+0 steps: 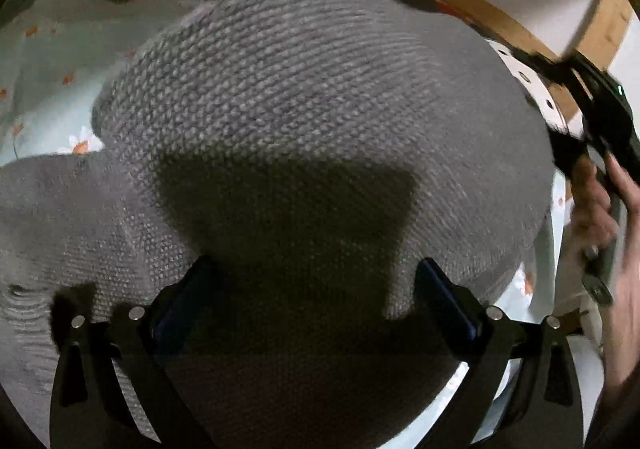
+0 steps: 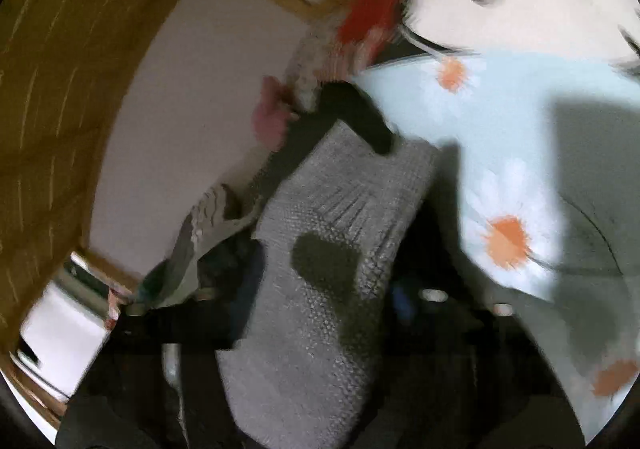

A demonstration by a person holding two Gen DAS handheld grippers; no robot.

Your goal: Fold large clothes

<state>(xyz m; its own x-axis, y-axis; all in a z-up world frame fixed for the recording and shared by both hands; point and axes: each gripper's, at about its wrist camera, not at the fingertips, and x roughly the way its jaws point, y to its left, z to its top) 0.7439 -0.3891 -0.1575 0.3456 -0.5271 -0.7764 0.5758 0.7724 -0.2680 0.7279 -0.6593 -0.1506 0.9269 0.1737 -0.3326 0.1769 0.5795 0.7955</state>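
A grey knit sweater [image 1: 304, 97] is mid-fold over the daisy-print sheet [image 2: 500, 121]: its body bulges ahead of the left gripper [image 1: 312, 289], whose fingers stand wide; its ribbed end runs through the narrowed right gripper [image 2: 320, 313], apparently pinched. Next, probably, lay that end flat across.

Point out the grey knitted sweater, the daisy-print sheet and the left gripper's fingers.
grey knitted sweater [image 1: 304, 89]: left wrist view, on the lit knit bulge.
daisy-print sheet [image 2: 508, 241]: right wrist view, on an orange daisy centre.
left gripper's fingers [image 1: 444, 289]: left wrist view, on the finger at the picture's right.
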